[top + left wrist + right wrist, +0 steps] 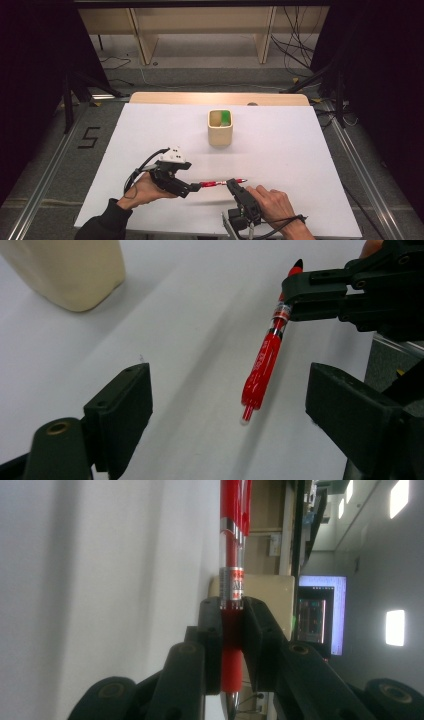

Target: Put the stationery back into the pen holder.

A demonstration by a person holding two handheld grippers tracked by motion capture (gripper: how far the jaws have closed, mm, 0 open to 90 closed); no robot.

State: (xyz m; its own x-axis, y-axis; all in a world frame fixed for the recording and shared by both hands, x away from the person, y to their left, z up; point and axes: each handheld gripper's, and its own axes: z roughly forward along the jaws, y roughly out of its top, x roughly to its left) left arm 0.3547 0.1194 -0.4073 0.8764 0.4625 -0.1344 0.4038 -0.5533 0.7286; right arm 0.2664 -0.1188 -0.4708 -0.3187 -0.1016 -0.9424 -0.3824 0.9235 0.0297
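Counting from the biggest down: one white rectangular table top [280,150], one cream square-sided cup [220,128] standing far of centre on it, my two black grippers, and one red plastic pen [221,183].

In the high view the pen lies level above the near part of the table, between my two hands, with its shadow on the white below. My right gripper [232,630] is clenched on it near the tip end; its own view shows the pads pressing both sides of the red barrel just below the clear banded section. My left gripper [227,405] stands released, jaws wide apart, with the pen's button end between them and touching neither. The high view alone shows something green inside the cup.
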